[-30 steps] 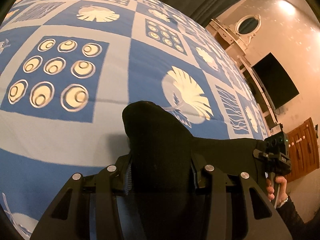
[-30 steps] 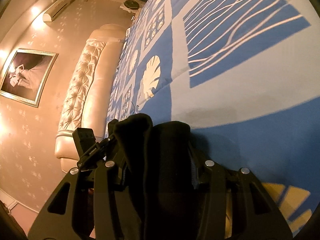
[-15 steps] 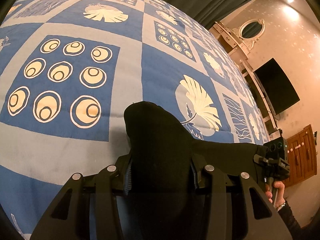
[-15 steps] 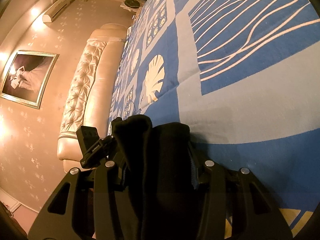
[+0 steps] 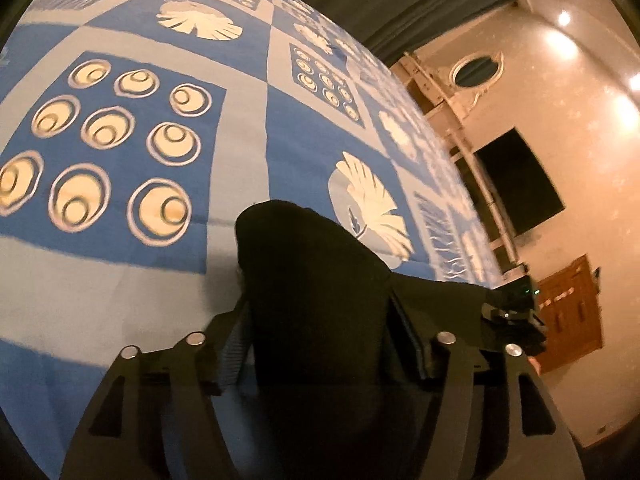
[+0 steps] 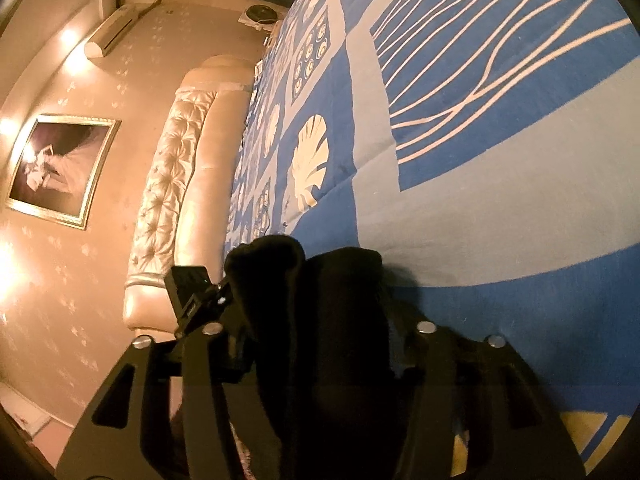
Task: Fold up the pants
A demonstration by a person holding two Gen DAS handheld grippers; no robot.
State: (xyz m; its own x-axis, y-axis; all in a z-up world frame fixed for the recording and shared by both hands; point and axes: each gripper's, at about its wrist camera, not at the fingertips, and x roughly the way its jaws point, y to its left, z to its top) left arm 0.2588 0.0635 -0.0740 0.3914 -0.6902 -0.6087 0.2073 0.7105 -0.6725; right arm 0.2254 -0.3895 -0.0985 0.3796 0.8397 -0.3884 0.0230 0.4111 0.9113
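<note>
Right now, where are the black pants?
The pants sit bunched between both claws, low in the middle of each wrist view, over the blue bedspread.

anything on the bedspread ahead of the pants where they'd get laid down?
Nothing visible. The black pants sit between both grippers' fingers, whose jaws have just been opening; the blue patterned bedspread ahead shows only its print in both views.

Your left gripper [image 5: 316, 320]: pants [image 5: 312, 304] fill gap between jaws, hide pad faces; can't tell if pads touch cloth. Jaws just been opening, cloth between them. Pants cut off by bottom edge below jaws. Your right gripper [image 6: 316, 312]: same, pants [image 6: 320, 320] bunched between jaws, pads hidden, lower cloth lost in dark. Bedspread [image 5: 240, 120] blurred ahead of left jaws.
</note>
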